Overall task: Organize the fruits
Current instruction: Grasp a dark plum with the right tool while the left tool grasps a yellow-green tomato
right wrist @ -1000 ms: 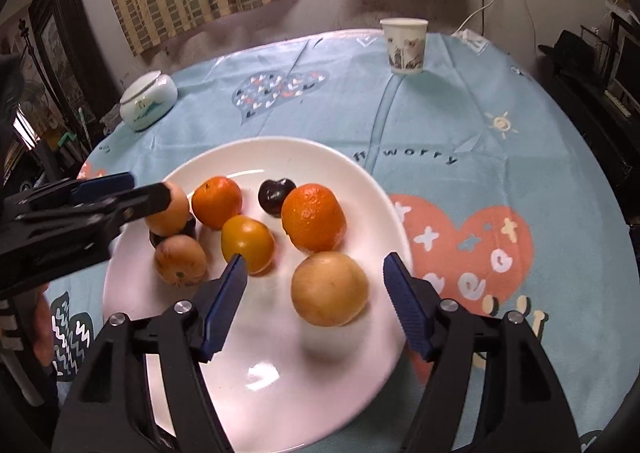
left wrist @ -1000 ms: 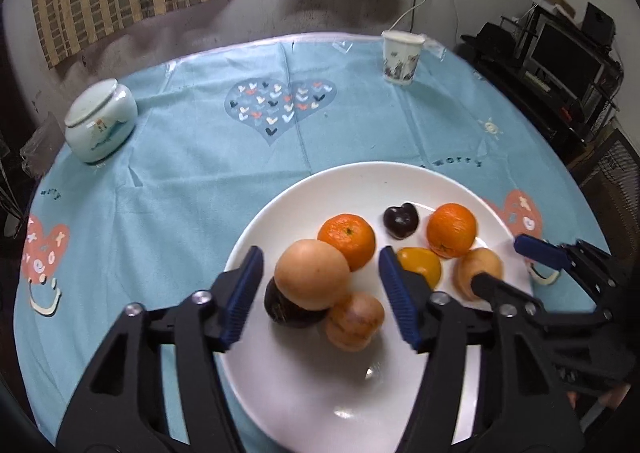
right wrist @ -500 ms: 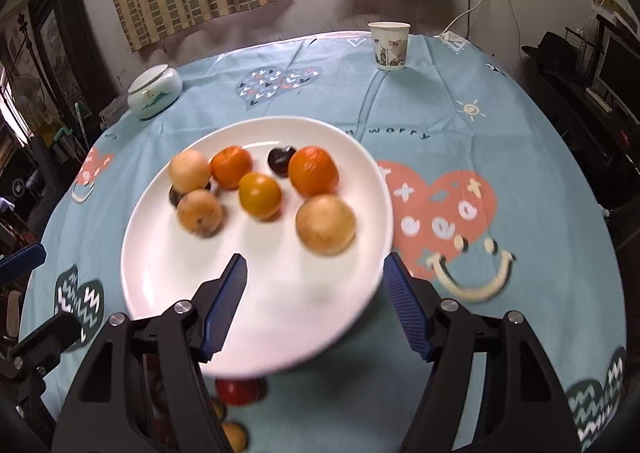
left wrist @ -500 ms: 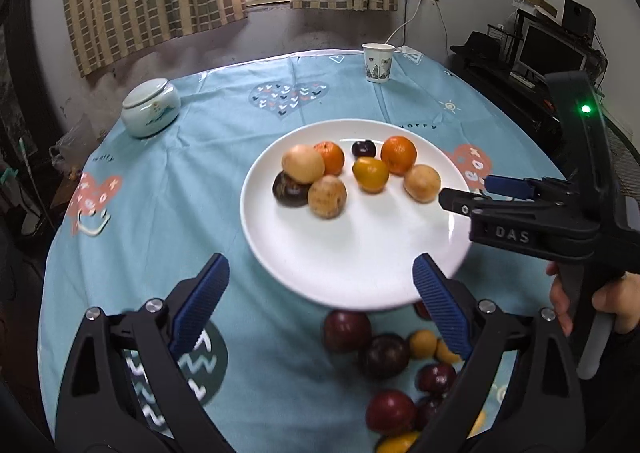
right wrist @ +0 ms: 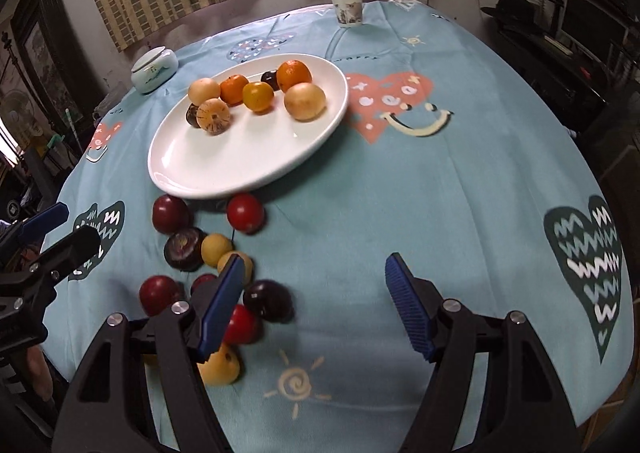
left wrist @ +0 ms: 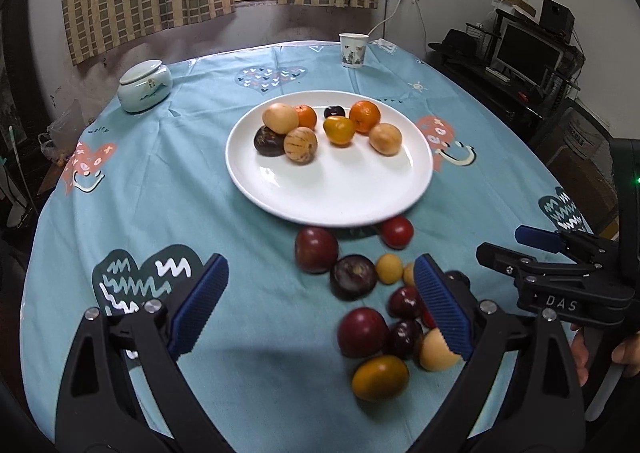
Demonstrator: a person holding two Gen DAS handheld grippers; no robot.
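A white plate point(left wrist: 328, 197) point(right wrist: 240, 161) sits mid-table with several fruits at its far side: oranges point(left wrist: 365, 116), tan round fruits point(left wrist: 385, 138) and a dark one point(left wrist: 267, 140). A loose pile of red, dark purple and yellow fruits point(left wrist: 356, 277) point(right wrist: 188, 249) lies on the cloth in front of the plate. My left gripper point(left wrist: 320, 305) is open and empty, held above the cloth just before the pile. My right gripper point(right wrist: 316, 305) is open and empty, to the right of the pile; it also shows in the left wrist view point(left wrist: 536, 249).
A round table with a blue patterned cloth point(left wrist: 160, 181). A pale lidded jar point(left wrist: 145, 85) point(right wrist: 154, 68) stands at the far left, a paper cup point(left wrist: 353, 50) point(right wrist: 347, 8) at the far edge. Shelves and a monitor point(left wrist: 524, 53) stand right of the table.
Both grippers have pulled back and up from the plate. The plate now looks farther away and the loose fruit pile in front of it has come into view.
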